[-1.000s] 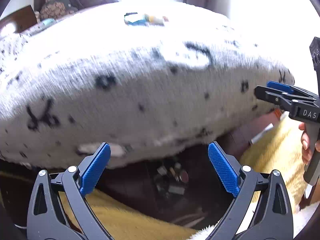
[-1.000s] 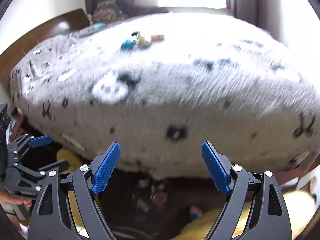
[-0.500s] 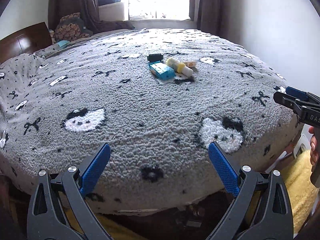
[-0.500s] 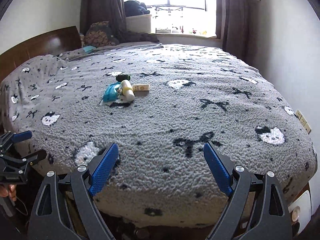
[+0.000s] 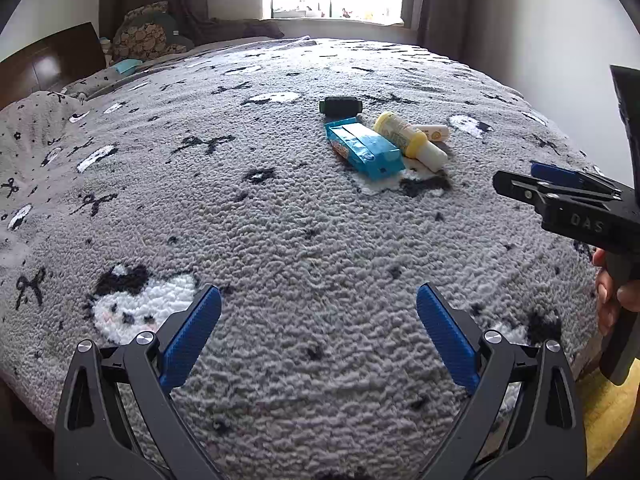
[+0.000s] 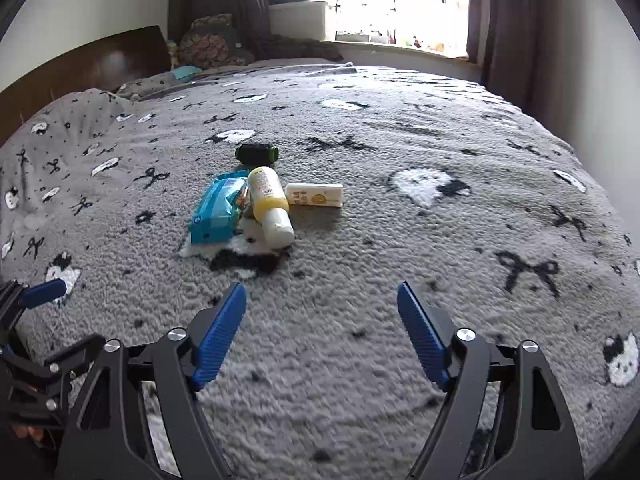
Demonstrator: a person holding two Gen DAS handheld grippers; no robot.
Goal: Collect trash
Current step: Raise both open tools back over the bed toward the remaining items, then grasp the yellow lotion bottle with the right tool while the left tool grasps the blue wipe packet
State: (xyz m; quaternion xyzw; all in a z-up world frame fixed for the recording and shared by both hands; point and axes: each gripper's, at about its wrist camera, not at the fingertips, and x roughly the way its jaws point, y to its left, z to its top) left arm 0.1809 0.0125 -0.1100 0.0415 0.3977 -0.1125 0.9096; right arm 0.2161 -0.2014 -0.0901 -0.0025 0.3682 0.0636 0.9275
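Note:
A cluster of trash lies mid-bed on the grey fleece blanket point(image 5: 280, 240): a blue snack packet point(image 5: 362, 148) point(image 6: 218, 208), a yellow-and-white bottle point(image 5: 412, 140) point(image 6: 270, 204) lying on its side, a small cream box point(image 5: 434, 132) point(image 6: 316, 195), and a dark cylinder with green ends point(image 5: 340, 106) point(image 6: 256, 154). My left gripper point(image 5: 318, 320) is open and empty, over the blanket well short of the cluster. My right gripper point(image 6: 322, 320) is open and empty, nearer the bottle; it also shows from the side in the left wrist view point(image 5: 560, 192).
A dark wooden headboard point(image 6: 80, 72) and pillows point(image 6: 208, 42) are at the far left. A window with curtains point(image 6: 400, 0) is behind the bed. A white wall point(image 5: 560, 20) runs along the right. A yellow rug point(image 5: 608, 420) lies beside the bed.
Both grippers have risen from below the bed's edge to above the blanket and moved toward the trash cluster, which now looks closer. Both stayed open.

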